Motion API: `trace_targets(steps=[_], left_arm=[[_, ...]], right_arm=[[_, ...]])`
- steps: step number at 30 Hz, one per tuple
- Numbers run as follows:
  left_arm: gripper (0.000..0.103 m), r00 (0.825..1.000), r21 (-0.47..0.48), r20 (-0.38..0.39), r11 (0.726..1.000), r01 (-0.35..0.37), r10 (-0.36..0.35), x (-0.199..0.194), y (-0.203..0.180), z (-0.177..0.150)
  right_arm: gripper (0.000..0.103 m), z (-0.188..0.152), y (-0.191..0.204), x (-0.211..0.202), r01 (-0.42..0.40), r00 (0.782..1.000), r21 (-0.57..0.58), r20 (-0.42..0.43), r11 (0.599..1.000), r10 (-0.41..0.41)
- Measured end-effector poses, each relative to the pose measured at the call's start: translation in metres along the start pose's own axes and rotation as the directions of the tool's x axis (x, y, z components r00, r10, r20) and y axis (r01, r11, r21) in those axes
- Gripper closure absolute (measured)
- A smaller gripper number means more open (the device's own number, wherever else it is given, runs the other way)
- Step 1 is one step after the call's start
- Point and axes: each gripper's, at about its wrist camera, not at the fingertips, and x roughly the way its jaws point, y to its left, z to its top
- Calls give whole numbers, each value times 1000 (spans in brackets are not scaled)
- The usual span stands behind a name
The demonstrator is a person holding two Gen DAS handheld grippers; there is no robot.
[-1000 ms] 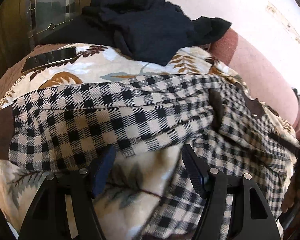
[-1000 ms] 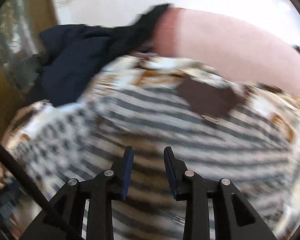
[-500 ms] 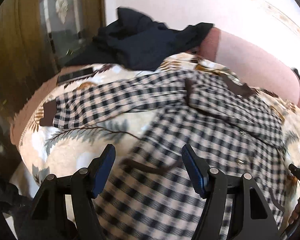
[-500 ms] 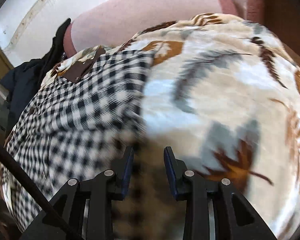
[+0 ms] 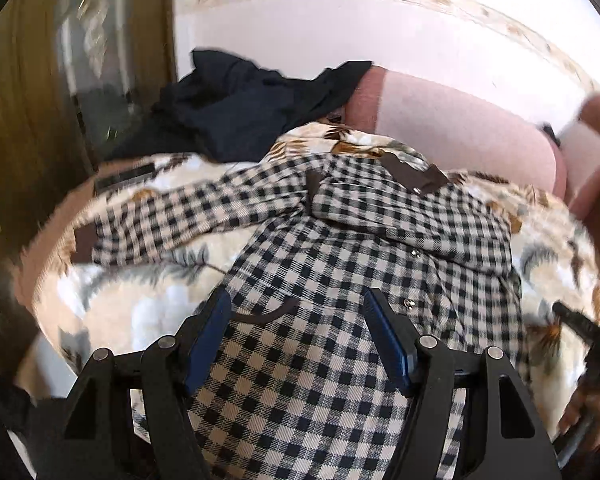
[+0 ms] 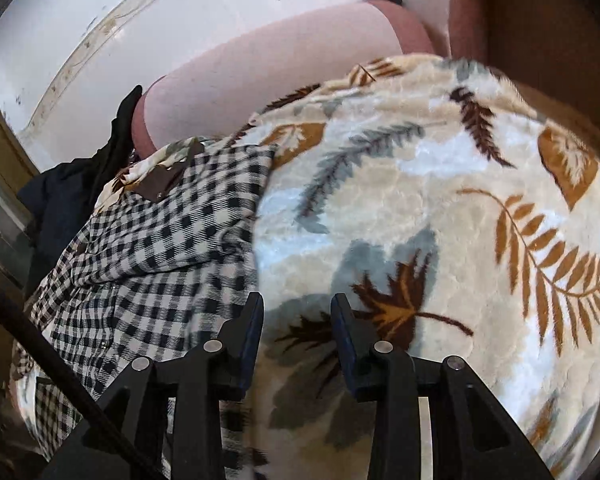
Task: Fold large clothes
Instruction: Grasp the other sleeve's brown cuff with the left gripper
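A black-and-white checked shirt (image 5: 340, 240) with brown collar and cuff lies spread on a leaf-patterned blanket (image 5: 148, 304), one sleeve stretched out to the left. My left gripper (image 5: 296, 304) hangs open over the shirt's lower body, with cloth below the jaws but nothing pinched. In the right wrist view the shirt (image 6: 160, 248) fills the left side. My right gripper (image 6: 298, 302) hovers over bare blanket (image 6: 440, 220) just right of the shirt's edge. Its jaws are opening and hold nothing. The right gripper (image 5: 580, 328) and a hand also show at the left view's right edge.
A heap of dark navy clothes (image 5: 252, 112) lies at the back of the bed, next to a flat black phone-like slab (image 5: 124, 176). A pink padded headboard (image 5: 460, 128) runs behind. A wooden cabinet with glass (image 5: 40, 100) stands at the left.
The left gripper pulled back and rose from the sleeve to over the shirt's body. The right gripper swept rightwards off the shirt to the blanket beside it, rolling as it went.
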Motion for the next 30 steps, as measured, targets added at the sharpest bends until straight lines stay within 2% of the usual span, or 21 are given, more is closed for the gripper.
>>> trace_targets(steps=[2, 5, 6, 8, 10, 11, 14, 16, 18, 19, 21, 25, 30], left_arm=[[35, 1000, -47, -3, 999, 10, -10, 8, 19, 2], [35, 1000, -75, -8, 997, 1, -2, 22, 53, 9], [35, 1000, -84, -4, 996, -10, 9, 27, 67, 13], [35, 999, -97, 0, 994, -46, 46, 37, 96, 19], [35, 996, -120, -8, 989, -90, 89, 51, 132, 26], [35, 994, -135, -17, 985, -109, 108, 57, 147, 28], [35, 980, -221, -64, 955, -199, 189, 84, 210, 36], [35, 969, -257, -76, 934, -248, 236, 97, 240, 38], [35, 955, -292, -93, 909, -297, 283, 111, 276, 42], [35, 951, -311, -101, 899, -308, 291, 116, 288, 42], [35, 955, -378, -139, 878, -295, 262, 130, 314, 42], [35, 960, -464, -201, 843, -271, 197, 159, 345, 41], [33, 945, -386, -199, 865, -320, 261, 177, 340, 50]], right_arm=[[65, -6, 18, -8, 4, 1000, -32, 19, 999, -4], [65, -15, 45, -13, 17, 1000, -85, -12, 996, -19], [65, -16, 56, -16, 11, 1000, -106, -24, 994, -14], [65, -18, 85, -26, 17, 1000, -195, 9, 981, -15], [54, -26, 106, -27, 41, 999, -277, 41, 960, -31], [53, -30, 113, -25, 44, 999, -300, 44, 953, -32], [53, -42, 119, -6, 42, 999, -303, 10, 952, -41], [53, -45, 121, 14, 17, 997, -288, -61, 958, -36], [53, -49, 124, 23, 18, 996, -303, -76, 953, -43], [53, -52, 125, 26, 32, 996, -322, -74, 946, -58], [53, -55, 125, 32, 44, 994, -341, -75, 939, -74], [53, -56, 118, 46, 42, 991, -323, -107, 946, -81], [53, -56, 116, 56, 36, 988, -314, -131, 949, -81]])
